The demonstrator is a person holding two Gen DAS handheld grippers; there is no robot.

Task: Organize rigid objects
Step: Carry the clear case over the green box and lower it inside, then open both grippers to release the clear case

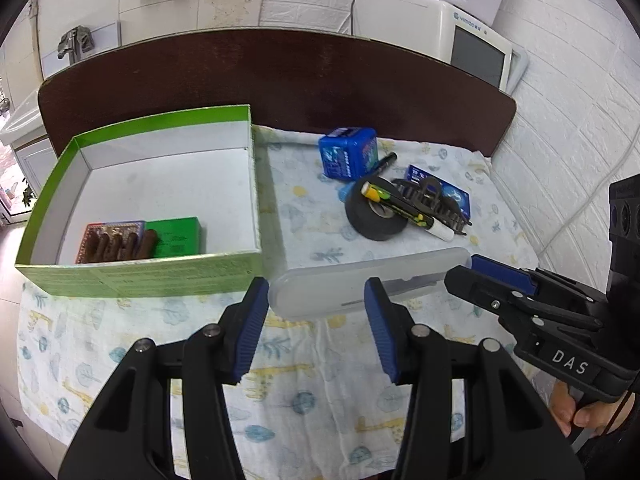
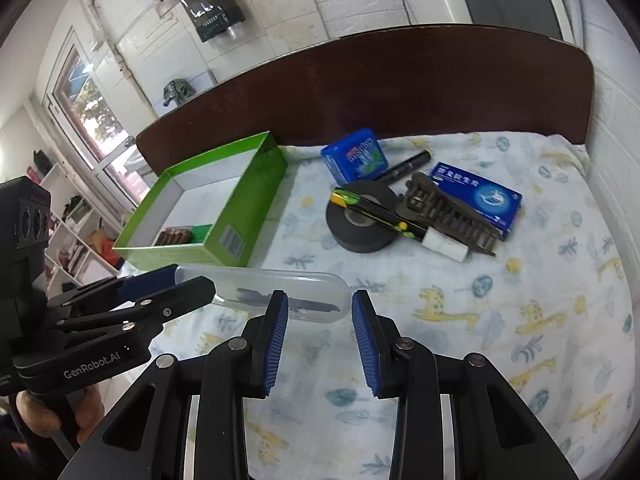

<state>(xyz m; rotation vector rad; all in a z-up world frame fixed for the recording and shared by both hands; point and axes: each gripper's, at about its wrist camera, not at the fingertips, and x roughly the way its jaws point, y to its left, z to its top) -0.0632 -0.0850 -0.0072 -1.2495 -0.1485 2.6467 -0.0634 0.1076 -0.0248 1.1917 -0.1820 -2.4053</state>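
A green cardboard box [image 1: 140,276] [image 2: 240,208] holds a brown-patterned packet [image 1: 112,240] and a small green box [image 1: 178,238]. A frosted long plastic case [image 1: 360,284] [image 2: 272,288] lies on the cloth just ahead of both grippers. My left gripper [image 1: 316,320] is open, its pads either side of the case's near edge. My right gripper [image 2: 320,332] is open at the case's right end; it also shows in the left wrist view [image 1: 476,276]. Behind lie a black tape roll [image 1: 376,216] [image 2: 360,220], a marker pen [image 1: 404,210] [image 2: 400,224], a dark hair clip [image 1: 436,204] [image 2: 452,212] and blue boxes [image 1: 348,152] [image 2: 480,196].
A giraffe-print cloth [image 1: 300,380] [image 2: 500,320] covers the table. A dark wooden board [image 1: 280,76] stands along the back edge. A black pen [image 1: 384,162] lies by the blue box. A white brick wall [image 1: 580,120] is close on the right.
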